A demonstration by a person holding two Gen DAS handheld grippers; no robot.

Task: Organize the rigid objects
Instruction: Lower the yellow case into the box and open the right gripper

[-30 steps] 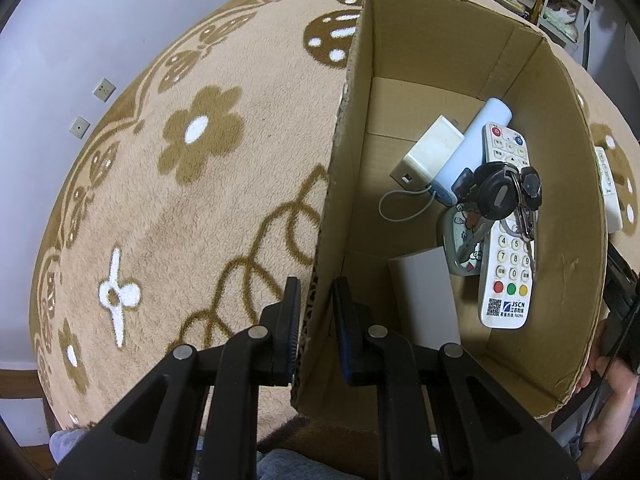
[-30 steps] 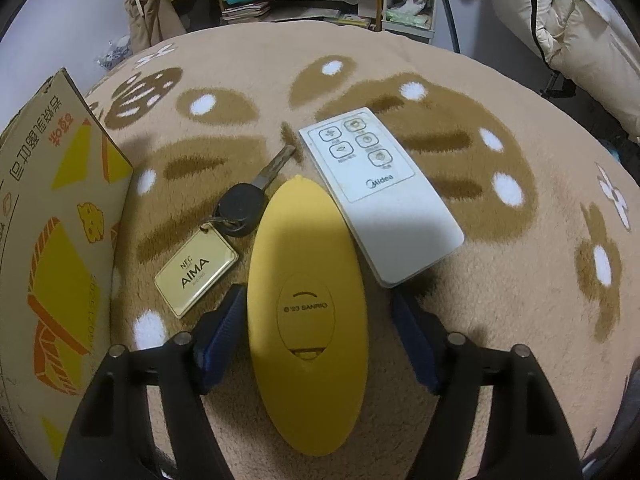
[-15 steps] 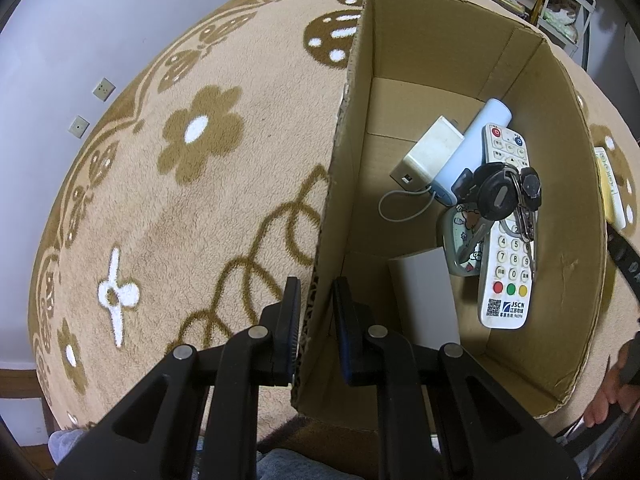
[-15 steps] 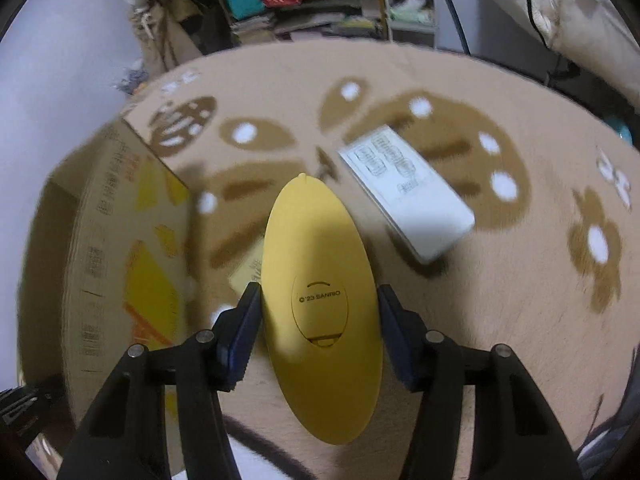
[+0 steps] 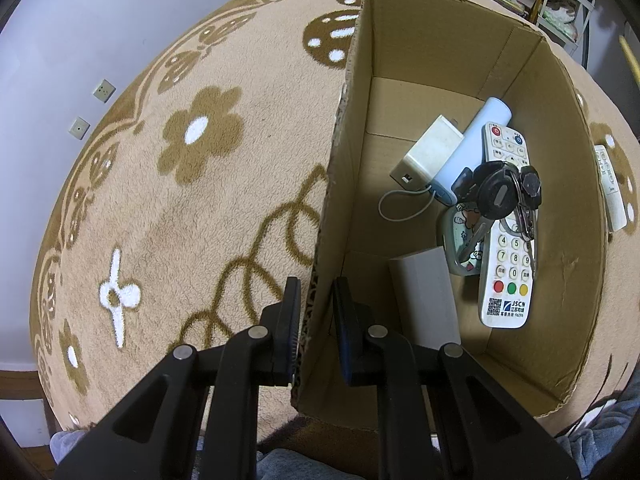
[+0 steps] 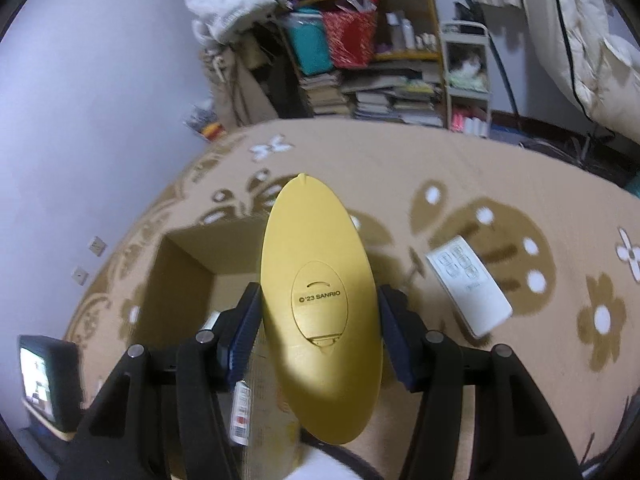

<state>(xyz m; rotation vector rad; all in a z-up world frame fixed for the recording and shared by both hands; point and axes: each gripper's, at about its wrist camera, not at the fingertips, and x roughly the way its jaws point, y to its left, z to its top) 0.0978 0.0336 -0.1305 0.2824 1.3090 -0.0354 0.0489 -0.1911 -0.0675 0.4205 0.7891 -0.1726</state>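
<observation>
A: Looking down from the left wrist, what did the camera show?

B: The left gripper (image 5: pixel 316 312) was pinched shut on the near wall of an open cardboard box (image 5: pixel 472 36), one finger outside, one inside. The box sat on a tan rug with brown flowers (image 5: pixel 200 148). Inside, toward three o'clock, lay a white keypad remote (image 5: pixel 506 264), with a bunch of black keys (image 5: pixel 500 192) lying on it. A pale blue tube (image 5: pixel 472 148) and a white adapter (image 5: pixel 428 156) lay at about two o'clock.

A: And the right wrist view?

B: The right gripper (image 6: pixel 318 328) clamped a yellow oval device (image 6: pixel 320 304) by its sides, its back marked SANRIO facing the camera. It was held in the air, over the box's right wall. The box (image 6: pixel 188 276) opened at nine o'clock. A white remote (image 6: pixel 468 292) lay on the rug at three o'clock. Cluttered shelves (image 6: pixel 380 68) stood at twelve.
</observation>
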